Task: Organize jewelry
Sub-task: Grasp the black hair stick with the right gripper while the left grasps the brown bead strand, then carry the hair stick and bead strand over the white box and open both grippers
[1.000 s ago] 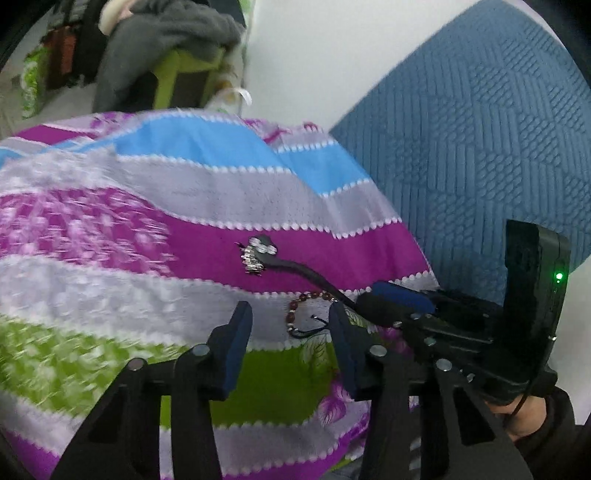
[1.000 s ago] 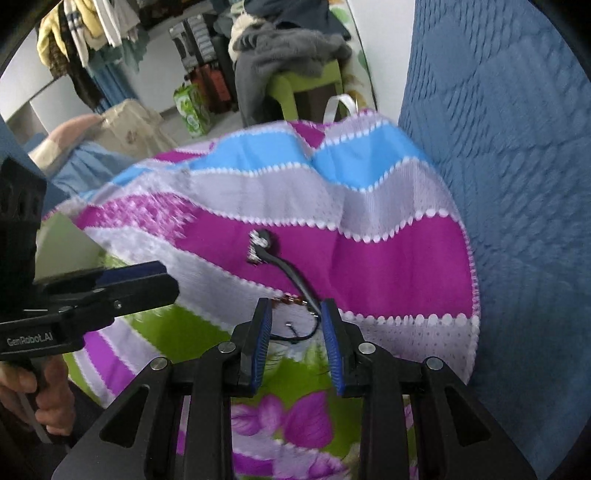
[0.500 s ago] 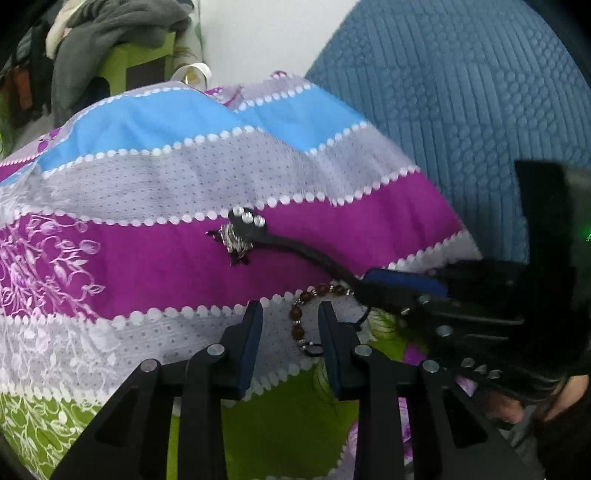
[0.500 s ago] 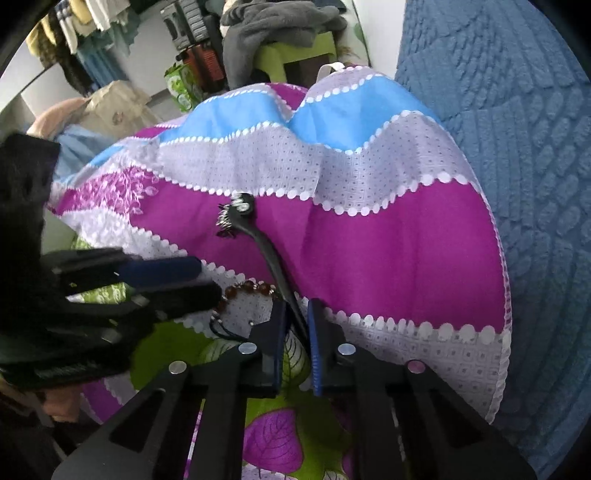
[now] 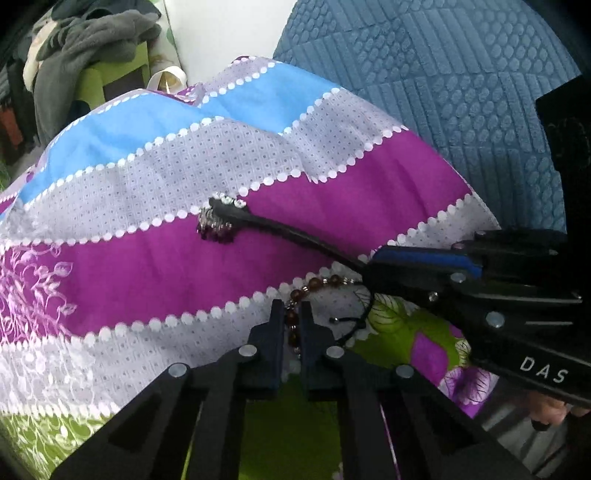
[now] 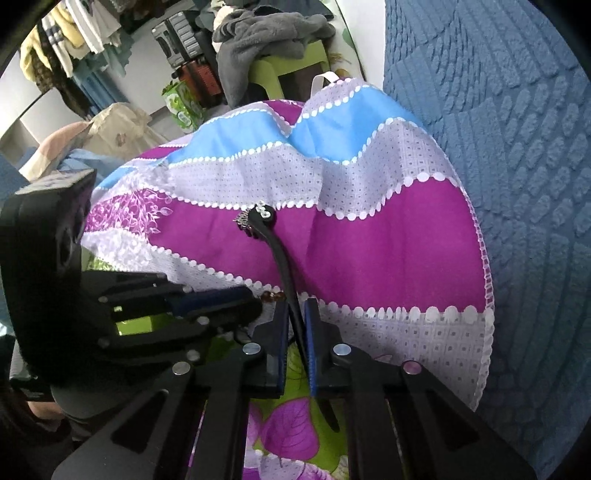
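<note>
In the left wrist view, the left gripper (image 5: 292, 314) is seen nearly closed, its jaws having just been drawn together on the brown beaded bracelet (image 5: 314, 286), whose beads are pinched between the dark blue pads (image 5: 277, 325). The bracelet is laid on the striped purple, lilac, blue and green bedspread (image 5: 147, 266), on the lilac dotted band near a green flowered patch. From the right edge, the right gripper (image 5: 373, 269) is brought in, and the black curved hair band (image 5: 295, 236) is clamped at its tip. The band's far end, set with clear stones and a small sparkling ornament (image 5: 216, 225), is rested on the purple stripe. A blue quilted headboard (image 5: 461, 92) is seen behind the bedspread, and a grey garment (image 5: 88, 33) is heaped on a green stool at the upper left.

In the right wrist view, the right gripper (image 6: 296, 317) is shown almost fully closed, the black hair band (image 6: 281, 254) being gripped between its blue-lined pads (image 6: 311, 343). The band is curved away to its jewelled end on the purple stripe of the bedspread (image 6: 388, 240). The left gripper (image 6: 255, 306) is entered from the left, its tip being just beside the bracelet's beads (image 6: 273, 295), which are partly hidden.
</note>
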### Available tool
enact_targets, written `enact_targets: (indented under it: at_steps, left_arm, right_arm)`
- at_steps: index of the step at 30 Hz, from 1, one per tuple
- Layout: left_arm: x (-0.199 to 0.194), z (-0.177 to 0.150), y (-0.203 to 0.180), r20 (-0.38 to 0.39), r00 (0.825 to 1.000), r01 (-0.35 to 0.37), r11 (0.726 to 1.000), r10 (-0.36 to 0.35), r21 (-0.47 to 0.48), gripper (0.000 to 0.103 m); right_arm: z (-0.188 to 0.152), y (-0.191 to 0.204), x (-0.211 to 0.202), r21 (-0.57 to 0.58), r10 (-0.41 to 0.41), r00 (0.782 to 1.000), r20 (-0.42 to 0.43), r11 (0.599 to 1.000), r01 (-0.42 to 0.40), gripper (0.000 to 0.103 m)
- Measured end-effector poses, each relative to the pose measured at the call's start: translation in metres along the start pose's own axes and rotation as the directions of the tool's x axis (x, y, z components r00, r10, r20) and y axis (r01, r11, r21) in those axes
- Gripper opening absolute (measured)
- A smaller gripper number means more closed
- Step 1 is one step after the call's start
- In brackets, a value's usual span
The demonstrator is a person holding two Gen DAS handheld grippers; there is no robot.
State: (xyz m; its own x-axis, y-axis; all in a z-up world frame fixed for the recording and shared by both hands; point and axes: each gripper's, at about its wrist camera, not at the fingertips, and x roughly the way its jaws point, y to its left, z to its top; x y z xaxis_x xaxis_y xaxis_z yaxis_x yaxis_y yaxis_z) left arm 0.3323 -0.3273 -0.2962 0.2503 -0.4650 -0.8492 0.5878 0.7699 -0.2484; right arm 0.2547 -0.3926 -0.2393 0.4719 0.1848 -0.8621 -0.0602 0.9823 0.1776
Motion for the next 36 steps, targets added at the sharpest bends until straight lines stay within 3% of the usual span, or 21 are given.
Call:
enact_targets:
  at_steps: [11,22,27,36]
  left_arm:
    - [-0.069,-0.004,0.013,0.088,0.996,0.044,0.994,-0.035,-0.099,0.005]
    - [-0.169,-0.027,0.038,0.185,0.982,0.007,0.983,0.027,-0.182,0.005]
    - [-0.221,-0.034,0.055,0.229,0.970,-0.034,0.975,0.085,-0.218,0.005]
    - [-0.330,-0.050,0.094,0.325,0.929,-0.076,0.953,0.174,-0.293,0.005]
  right_arm:
    - [0.004,0.041,-0.032,0.029,-0.001,0.997,0.073,1.000,-0.001,0.004]
    - [0.008,0.092,-0.065,-0.012,-0.023,0.993,0.112,1.000,0.025,0.004]
    - [0.019,0.126,-0.088,-0.042,-0.027,0.988,0.151,0.999,0.034,0.004]
    - [0.047,0.203,-0.125,-0.094,-0.012,0.974,0.226,0.995,0.034,0.004]
